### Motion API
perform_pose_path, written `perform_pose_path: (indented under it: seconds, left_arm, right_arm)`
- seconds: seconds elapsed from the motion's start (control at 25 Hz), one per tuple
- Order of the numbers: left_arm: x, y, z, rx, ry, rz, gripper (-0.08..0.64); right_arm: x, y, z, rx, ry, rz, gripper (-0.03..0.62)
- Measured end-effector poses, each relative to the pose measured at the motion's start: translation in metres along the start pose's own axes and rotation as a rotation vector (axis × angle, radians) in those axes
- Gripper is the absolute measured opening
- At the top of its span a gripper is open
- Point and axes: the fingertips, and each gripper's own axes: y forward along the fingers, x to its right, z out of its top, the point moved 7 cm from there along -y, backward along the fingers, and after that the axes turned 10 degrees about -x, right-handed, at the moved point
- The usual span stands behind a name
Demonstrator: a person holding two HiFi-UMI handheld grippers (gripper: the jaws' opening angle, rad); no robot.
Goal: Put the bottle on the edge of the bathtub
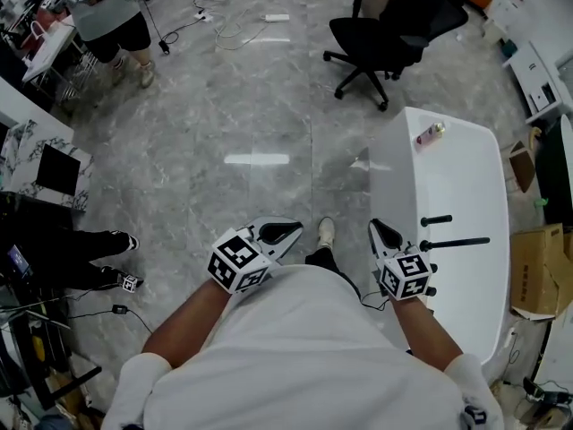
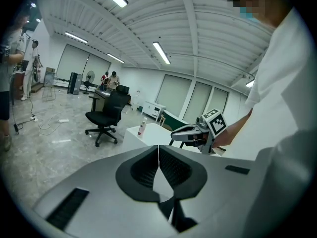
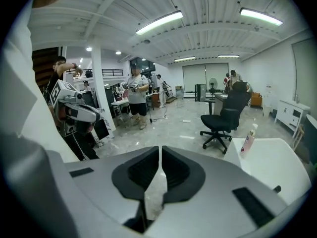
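Observation:
A small pink and white bottle (image 1: pixel 430 133) stands upright on the far end of the white bathtub's rim (image 1: pixel 466 164). It shows too in the left gripper view, bottle (image 2: pixel 142 128), and in the right gripper view, bottle (image 3: pixel 248 139). I hold both grippers close to my body, well short of the bottle. My left gripper (image 1: pixel 294 229) is shut with nothing in it, its jaws meeting tip to tip (image 2: pixel 158 150). The right gripper (image 1: pixel 377 227) hangs at the tub's near left side, also shut and empty (image 3: pixel 161 150).
Black tap handles (image 1: pixel 452 240) stick out over the tub's near part. A black office chair (image 1: pixel 385 34) stands beyond the tub. Cardboard boxes (image 1: pixel 537 271) lie to the tub's right. A person (image 1: pixel 112 16) stands far left by a desk. Cables (image 1: pixel 224 25) trail on the grey floor.

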Motion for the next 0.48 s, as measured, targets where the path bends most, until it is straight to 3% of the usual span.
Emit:
perform_pose_path:
  seconds: [0.48]
  left_arm:
    - [0.012,-0.005,-0.005,-0.002,0.005,-0.002,0.02]
  right_arm:
    - [-0.004,-0.017,0.001,0.018,-0.011,-0.024,0.009]
